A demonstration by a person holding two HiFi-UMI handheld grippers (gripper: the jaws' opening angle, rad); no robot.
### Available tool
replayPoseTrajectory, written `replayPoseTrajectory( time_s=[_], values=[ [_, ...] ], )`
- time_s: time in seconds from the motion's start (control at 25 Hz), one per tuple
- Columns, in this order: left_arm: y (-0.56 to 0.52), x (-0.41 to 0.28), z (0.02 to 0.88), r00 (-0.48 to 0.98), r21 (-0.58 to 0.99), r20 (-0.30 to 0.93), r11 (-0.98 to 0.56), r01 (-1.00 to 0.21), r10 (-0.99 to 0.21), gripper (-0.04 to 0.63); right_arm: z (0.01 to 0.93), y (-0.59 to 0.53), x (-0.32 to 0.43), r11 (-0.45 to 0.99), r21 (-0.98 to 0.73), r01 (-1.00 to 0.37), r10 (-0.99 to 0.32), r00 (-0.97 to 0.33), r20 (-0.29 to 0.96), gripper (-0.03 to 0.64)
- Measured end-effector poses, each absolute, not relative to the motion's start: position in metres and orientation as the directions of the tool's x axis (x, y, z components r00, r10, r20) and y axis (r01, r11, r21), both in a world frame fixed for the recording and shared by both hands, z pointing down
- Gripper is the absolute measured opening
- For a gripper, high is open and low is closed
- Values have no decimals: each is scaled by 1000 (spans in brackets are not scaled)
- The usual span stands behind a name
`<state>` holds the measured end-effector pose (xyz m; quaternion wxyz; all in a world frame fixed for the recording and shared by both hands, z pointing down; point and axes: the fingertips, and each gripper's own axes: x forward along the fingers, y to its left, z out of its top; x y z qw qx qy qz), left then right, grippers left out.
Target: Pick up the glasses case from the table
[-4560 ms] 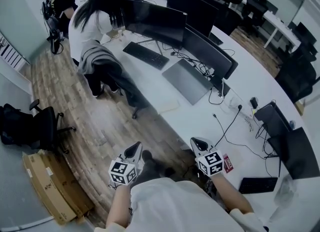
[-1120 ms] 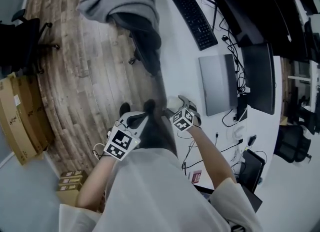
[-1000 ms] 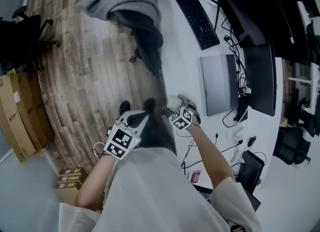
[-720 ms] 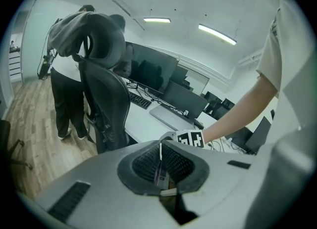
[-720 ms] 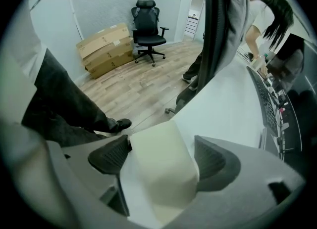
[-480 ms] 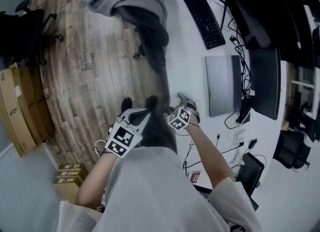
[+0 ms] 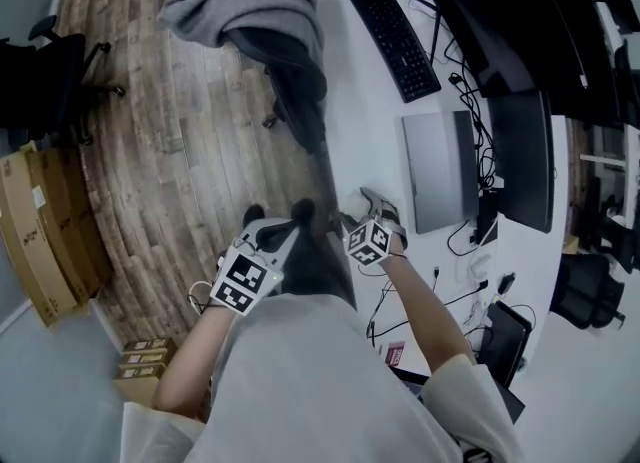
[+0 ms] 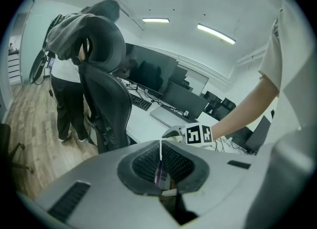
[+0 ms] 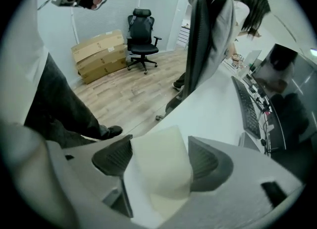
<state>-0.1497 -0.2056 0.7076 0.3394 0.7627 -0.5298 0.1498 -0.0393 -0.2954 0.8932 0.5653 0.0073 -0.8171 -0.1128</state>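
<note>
So it can lift, the right gripper [image 7: 358, 209], jaws just closing, pinches the case [image 9: 161, 168] at the table's [image 7: 362, 86] 9 o'clock edge.

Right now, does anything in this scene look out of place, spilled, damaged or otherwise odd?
One thing: a small purple-and-white slip sits pinched between the closed jaws of the left gripper. It looks odd because it has no part in the task. What it is cannot be read. Nothing else looks spilled or damaged.
</note>
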Motion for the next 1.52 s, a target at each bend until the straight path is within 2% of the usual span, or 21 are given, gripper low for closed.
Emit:
replayPoseTrajectory(
  time_s=[0.36, 0.68, 1.52],
  values=[
    [-211, -149, 684, 418, 335, 560, -266, -904, -715, 11, 853, -314, -29, 985, 163, -51, -170, -393, 904, 348],
    [-203, -148, 661, 462, 322, 526, -335, -885, -714, 11, 820, -318, -10, 959, 167, -231, -251, -410, 877, 344],
    [-170, -129, 627, 582, 310, 479, -494, -812, -657, 11, 766, -286, 51, 783, 109, -612, -425, -398, 813, 336]
  ],
)
